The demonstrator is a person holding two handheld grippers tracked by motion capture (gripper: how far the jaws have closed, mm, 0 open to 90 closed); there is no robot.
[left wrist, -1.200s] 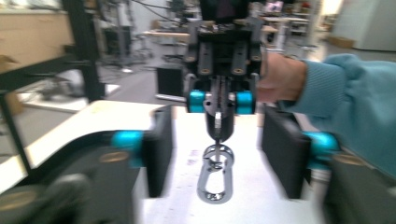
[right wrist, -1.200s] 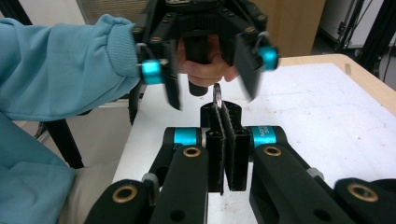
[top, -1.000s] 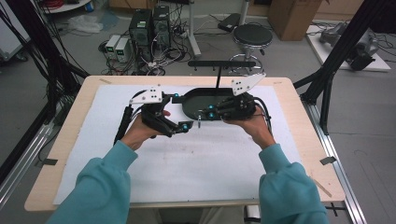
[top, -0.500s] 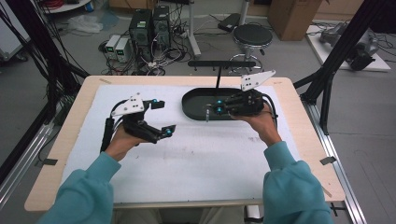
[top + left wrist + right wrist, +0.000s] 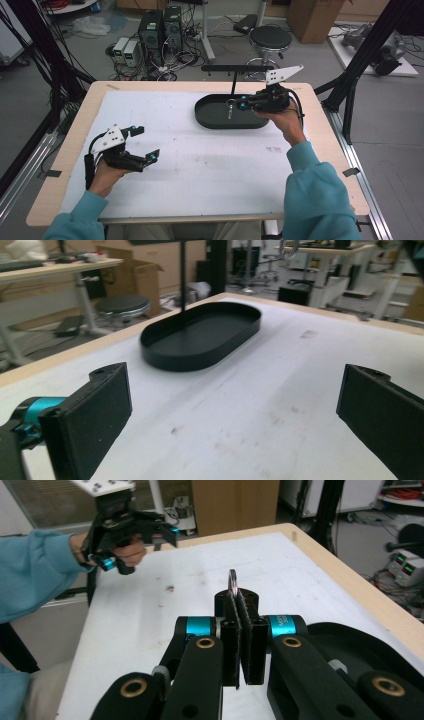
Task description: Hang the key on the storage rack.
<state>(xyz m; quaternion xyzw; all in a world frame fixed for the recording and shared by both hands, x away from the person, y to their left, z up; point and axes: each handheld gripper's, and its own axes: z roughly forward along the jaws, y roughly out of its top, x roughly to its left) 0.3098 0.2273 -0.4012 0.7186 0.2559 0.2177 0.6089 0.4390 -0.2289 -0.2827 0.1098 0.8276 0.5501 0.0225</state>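
A black oval tray (image 5: 215,118) lies at the back middle of the white mat, and a thin post (image 5: 233,82) with a crossbar (image 5: 237,67) rises from its far side. My right gripper (image 5: 239,104) hovers over the tray's right half, shut on a small metal ring (image 5: 232,581) whose edge sticks up from the closed jaws (image 5: 242,600). My left gripper (image 5: 145,143) is held low at the front left, far from the tray. It is open, and only bare mat shows between its pads (image 5: 95,410). The tray (image 5: 200,335) lies ahead of it.
The table's wooden border (image 5: 330,145) frames the mat. A stool (image 5: 270,37), computer cases (image 5: 160,27) and cables stand on the floor behind the table. Black frame struts (image 5: 360,65) rise at the right. The mat between the two grippers is bare apart from faint stains (image 5: 272,149).
My left gripper has drawn back from beside the tray to the front left of the mat. My right gripper has stayed over the tray with the ring.
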